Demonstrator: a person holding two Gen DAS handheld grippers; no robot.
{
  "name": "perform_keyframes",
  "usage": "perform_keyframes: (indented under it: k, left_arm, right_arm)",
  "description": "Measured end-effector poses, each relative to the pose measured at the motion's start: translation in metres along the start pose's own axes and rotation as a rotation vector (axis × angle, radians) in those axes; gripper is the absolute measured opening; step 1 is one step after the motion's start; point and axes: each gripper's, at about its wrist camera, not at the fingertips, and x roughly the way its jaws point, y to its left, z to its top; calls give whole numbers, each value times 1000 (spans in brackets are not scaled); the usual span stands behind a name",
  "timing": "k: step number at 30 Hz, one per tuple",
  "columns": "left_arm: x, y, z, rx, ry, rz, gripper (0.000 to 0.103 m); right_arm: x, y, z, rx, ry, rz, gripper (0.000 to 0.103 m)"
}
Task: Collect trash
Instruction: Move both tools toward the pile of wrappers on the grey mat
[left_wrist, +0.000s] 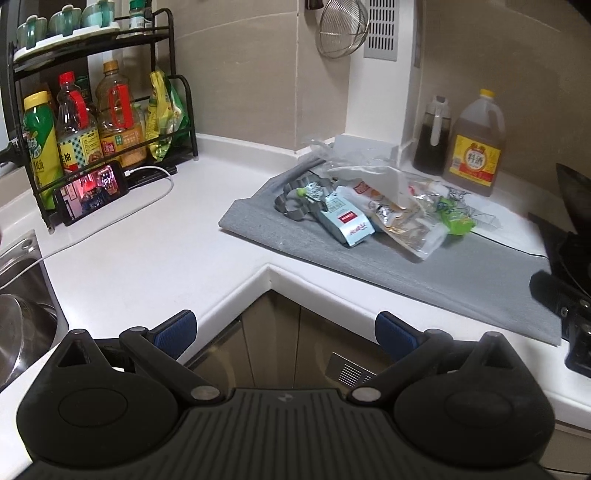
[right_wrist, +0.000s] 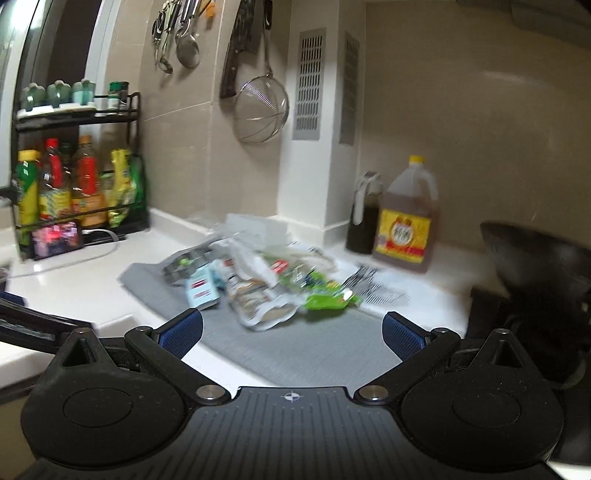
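Left hand-held gripper (left_wrist: 285, 334) wide apart, empty

Trash pile (left_wrist: 376, 206) is sitting on the grey mat (left_wrist: 424, 273), back half, toward the wall corner. Light-blue carton (left_wrist: 347, 221) is lying flat on the pile's left, red label up. Silvery printed pouch (left_wrist: 406, 229) is lying crumpled beside it, touching. Green wrapper (left_wrist: 456, 223) is resting on the right. White crumpled bag (left_wrist: 369, 177) is lying over the top. Right wrist view is showing the same heap (right_wrist: 266, 284), blurred.
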Motion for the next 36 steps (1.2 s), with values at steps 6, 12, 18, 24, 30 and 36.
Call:
perform_keyframes:
  k: [6,12,18,24,30,36]
  left_arm:
    - [-19,-2,-7,15,-27,-19,103]
    - [-30,-4,-10,19,-45,-33,103]
    - [-34,-6,-10,26,-51,-38,103]
    - [-30,-9,-11,40,-41,-34,103]
    - [-24,-8,-12,36,-12,-43,103]
    - [-23,-7,-12,30,-6,-48,103]
  right_arm:
    - [-26,-5,-1,73,14,13,103]
    - [-41,-7,2,72,-16,8,103]
    - [-42,-7,3,75,-18,5,103]
    - [-36,-8,0,83,0,19,103]
    - [-30,-9,-4,93,12,25,103]
    - [-25,-11,-6,98,23,31,103]
